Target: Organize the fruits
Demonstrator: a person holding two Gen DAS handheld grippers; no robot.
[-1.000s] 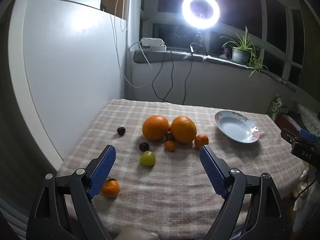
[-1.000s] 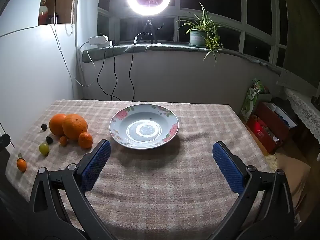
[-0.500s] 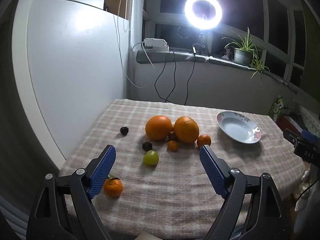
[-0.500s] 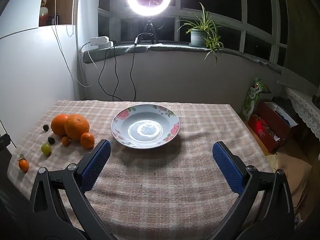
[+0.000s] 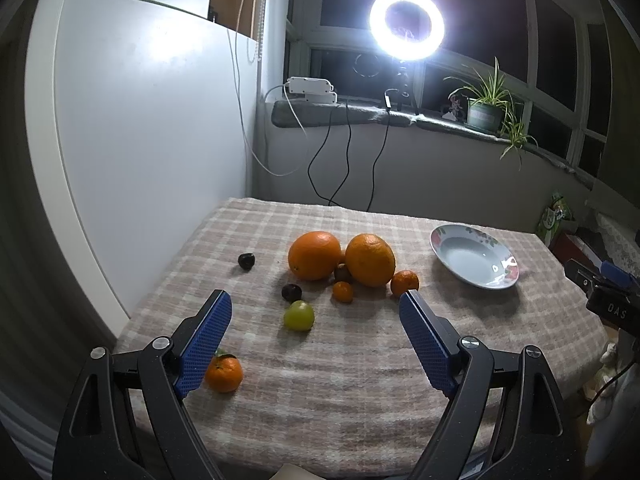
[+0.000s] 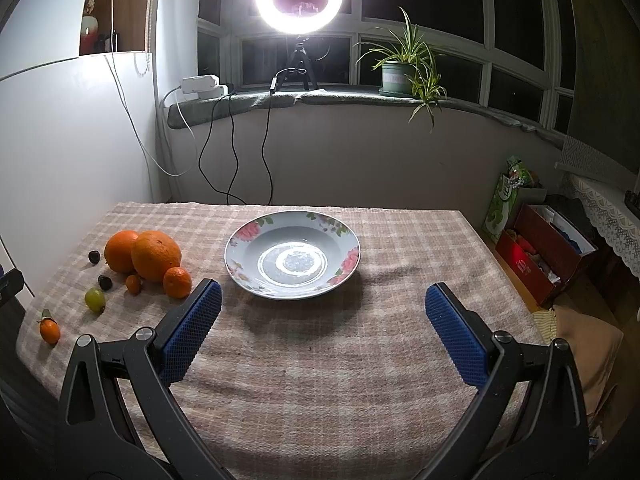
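Both tools, the left tool (image 5: 314, 312) and right tool (image 6: 322, 304), are wide apart and hold nothing. The fruits (image 5: 340, 264) sit loose on the worktop (image 6: 320, 360), beside the bare plate (image 6: 292, 258). No fruit is picked yet, so I think one tool must go down to a fruit next.

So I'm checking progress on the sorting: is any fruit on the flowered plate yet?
No, the flowered plate holds nothing, and the two large oranges and small fruits sit on the tablecloth beside it.

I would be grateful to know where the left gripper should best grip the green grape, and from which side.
Grip the green grape across its round middle, probably from above with the left gripper. It lies alone on the cloth; only the dark fruit sits close behind it, so close the fingers on its left and right sides.
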